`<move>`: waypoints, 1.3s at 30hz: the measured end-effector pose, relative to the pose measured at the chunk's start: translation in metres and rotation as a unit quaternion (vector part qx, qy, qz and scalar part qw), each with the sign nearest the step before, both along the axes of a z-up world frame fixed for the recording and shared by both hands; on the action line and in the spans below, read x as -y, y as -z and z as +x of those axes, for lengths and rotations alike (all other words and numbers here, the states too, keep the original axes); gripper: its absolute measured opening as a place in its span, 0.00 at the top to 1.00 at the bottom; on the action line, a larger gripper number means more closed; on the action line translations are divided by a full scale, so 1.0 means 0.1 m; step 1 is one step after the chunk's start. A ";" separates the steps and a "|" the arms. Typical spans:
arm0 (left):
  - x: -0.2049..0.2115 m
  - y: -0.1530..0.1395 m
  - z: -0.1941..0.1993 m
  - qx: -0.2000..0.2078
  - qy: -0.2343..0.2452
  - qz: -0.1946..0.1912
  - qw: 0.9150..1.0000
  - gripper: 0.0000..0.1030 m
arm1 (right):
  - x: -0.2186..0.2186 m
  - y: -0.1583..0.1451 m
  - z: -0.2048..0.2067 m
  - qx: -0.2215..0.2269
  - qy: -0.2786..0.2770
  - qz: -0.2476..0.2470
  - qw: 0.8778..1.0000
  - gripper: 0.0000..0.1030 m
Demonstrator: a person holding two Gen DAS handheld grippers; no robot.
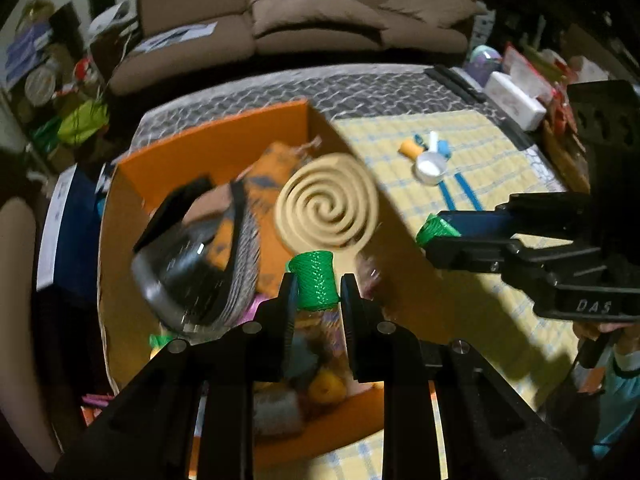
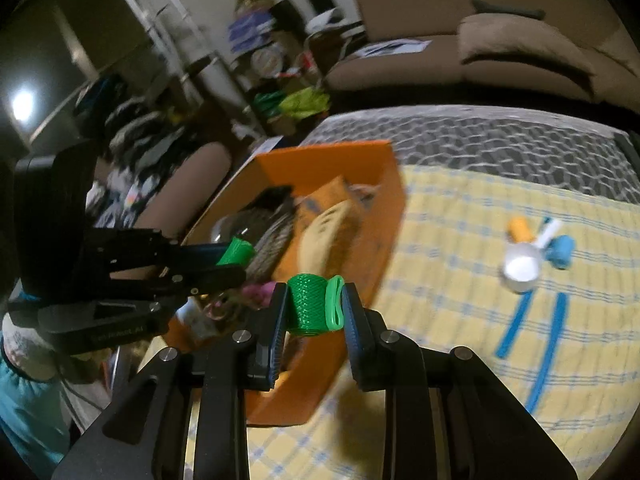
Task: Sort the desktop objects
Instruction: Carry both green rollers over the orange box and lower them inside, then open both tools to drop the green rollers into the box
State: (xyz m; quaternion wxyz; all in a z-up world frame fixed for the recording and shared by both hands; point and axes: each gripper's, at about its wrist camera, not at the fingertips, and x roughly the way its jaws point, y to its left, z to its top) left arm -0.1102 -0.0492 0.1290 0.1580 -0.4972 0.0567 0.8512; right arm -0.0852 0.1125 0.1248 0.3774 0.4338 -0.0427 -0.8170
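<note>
My left gripper (image 1: 318,292) is shut on a green ribbed tube (image 1: 315,278) above the orange box (image 1: 208,148). The box holds a tan spiral coil (image 1: 330,206), a black-framed mirror (image 1: 188,256) and other items. My right gripper (image 2: 314,306) is shut on a second green ribbed tube (image 2: 308,304) over the box's near right edge (image 2: 376,216). The right gripper also shows in the left wrist view (image 1: 430,236), the left gripper in the right wrist view (image 2: 236,258).
On the yellow checked cloth (image 1: 480,168) lie a white scoop (image 2: 520,268), an orange piece (image 2: 518,230), a blue piece (image 2: 562,252) and two blue strips (image 2: 548,336). A white case (image 1: 514,100) sits at the table's far right. A brown sofa (image 1: 304,20) stands behind.
</note>
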 end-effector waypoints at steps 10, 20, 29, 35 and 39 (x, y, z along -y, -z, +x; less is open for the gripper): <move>0.38 0.24 0.24 0.022 -0.031 0.012 0.999 0.80 | 0.70 0.27 0.21 0.007 -0.069 0.047 0.997 0.75; 0.55 0.12 0.32 -0.001 -0.064 0.037 0.997 0.52 | 0.74 0.28 0.19 0.012 -0.060 0.033 0.998 0.69; 0.48 0.01 0.38 -0.020 -0.066 0.025 0.997 0.44 | 0.58 0.11 0.17 0.001 -0.040 0.014 0.999 0.54; 0.35 -0.07 0.41 -0.035 -0.057 0.007 0.998 0.38 | 0.43 0.04 0.15 -0.008 -0.023 0.015 1.000 0.43; 0.26 -0.13 0.42 -0.046 -0.055 0.002 0.997 0.22 | 0.29 0.01 0.13 -0.012 -0.009 0.012 1.000 0.34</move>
